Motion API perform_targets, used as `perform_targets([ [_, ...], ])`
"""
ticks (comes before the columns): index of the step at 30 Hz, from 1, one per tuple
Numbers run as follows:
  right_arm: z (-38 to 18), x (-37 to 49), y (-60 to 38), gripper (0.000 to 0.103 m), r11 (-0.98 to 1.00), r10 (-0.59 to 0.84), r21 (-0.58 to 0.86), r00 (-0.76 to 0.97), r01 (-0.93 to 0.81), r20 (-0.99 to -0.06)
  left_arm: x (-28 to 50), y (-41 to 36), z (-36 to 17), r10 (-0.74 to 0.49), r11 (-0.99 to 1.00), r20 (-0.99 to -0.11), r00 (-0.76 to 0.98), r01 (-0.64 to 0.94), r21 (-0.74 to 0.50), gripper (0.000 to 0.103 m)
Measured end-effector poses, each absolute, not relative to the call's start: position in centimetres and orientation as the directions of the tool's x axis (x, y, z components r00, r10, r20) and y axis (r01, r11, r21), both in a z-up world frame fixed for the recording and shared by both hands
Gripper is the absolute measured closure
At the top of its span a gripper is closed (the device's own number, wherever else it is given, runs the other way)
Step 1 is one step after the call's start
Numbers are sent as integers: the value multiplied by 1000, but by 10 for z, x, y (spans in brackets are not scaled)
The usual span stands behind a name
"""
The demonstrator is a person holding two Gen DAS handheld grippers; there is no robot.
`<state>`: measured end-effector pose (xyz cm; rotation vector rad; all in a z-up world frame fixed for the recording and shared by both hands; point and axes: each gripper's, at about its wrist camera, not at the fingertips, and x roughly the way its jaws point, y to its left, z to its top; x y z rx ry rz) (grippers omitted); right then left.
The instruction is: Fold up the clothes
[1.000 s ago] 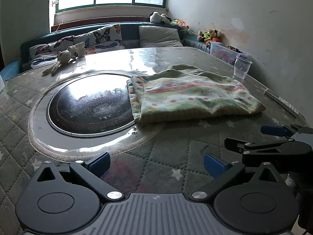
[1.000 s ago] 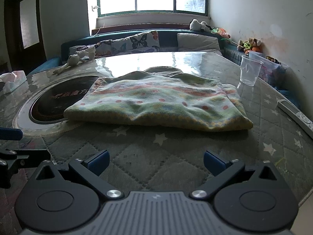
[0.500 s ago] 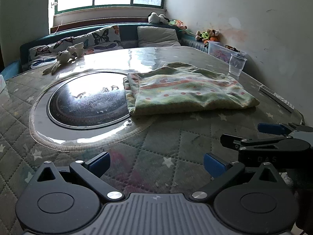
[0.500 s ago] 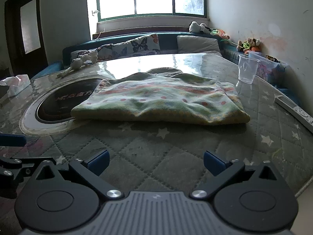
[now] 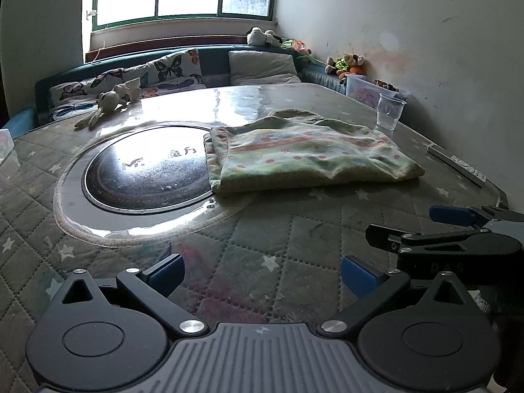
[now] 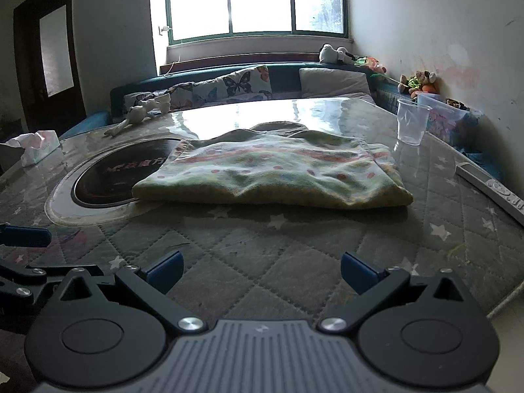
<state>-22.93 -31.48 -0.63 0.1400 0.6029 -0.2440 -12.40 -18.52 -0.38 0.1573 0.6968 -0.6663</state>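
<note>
From the left wrist, the left gripper [image 5: 262,273] hung empty, fingers wide; the folded green fleece garment with orange dots [image 5: 308,157] lay ahead and rightward on the quilted table [image 5: 255,249], overlapping a dark round glass inset [image 5: 144,173] with unreadable lettering.

From the right wrist, the right gripper [image 6: 260,270], equally wide and empty, faced the garment's long edge squarely, seemingly nearer.

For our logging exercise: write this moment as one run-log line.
stage: garment folded | garment: flat on table, partly over round inset | left gripper: open, empty, short of garment | right gripper: open, empty
</note>
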Motion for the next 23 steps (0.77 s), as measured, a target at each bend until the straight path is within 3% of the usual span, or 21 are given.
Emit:
perform_targets([
  [23,-5,-235,-314,0,963,-176,74,810,260,-560,-134,-185,-2,-520,781,-626,581,620,-74,0],
])
